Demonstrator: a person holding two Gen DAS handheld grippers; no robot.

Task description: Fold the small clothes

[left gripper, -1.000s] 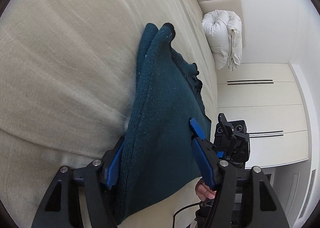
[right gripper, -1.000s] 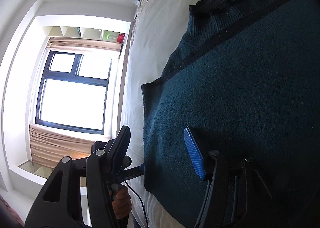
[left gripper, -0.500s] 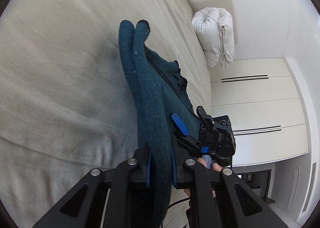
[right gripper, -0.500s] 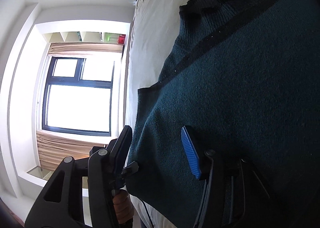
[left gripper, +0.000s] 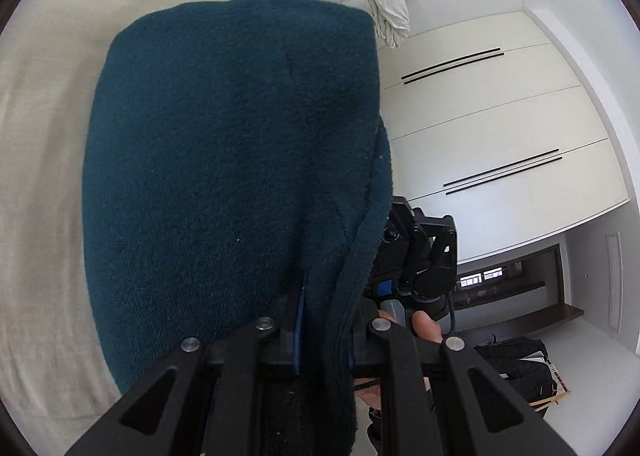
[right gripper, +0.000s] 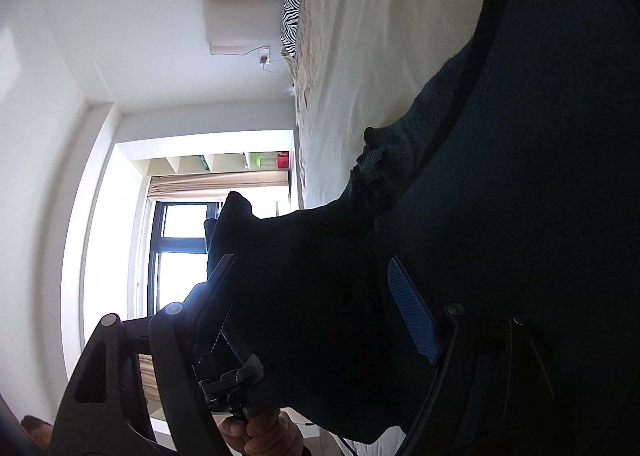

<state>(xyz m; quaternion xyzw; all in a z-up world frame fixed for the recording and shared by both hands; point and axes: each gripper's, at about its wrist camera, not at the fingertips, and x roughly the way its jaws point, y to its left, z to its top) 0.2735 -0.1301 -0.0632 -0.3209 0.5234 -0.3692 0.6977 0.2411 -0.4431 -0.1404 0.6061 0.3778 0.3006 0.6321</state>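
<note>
Teal knit garment (left gripper: 224, 160) draped lengthwise away over bed (left gripper: 44, 160) — left gripper (left gripper: 323, 330) clamping it; right gripper (right gripper: 316, 312) fingers opening around it

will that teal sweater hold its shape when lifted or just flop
Probably flop: the sweater drapes in a loose curve from the left gripper, whose jaws pinch it. Its thick knit looks grippy, unlikely to slip. It likely has some weight, hanging in heavy folds over the bed.

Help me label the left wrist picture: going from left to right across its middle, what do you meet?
Beige bed cover → dark teal knitted garment, clamped low down in the left gripper → white wardrobe doors. The right gripper sits lower, just right of the garment's edge.
</note>
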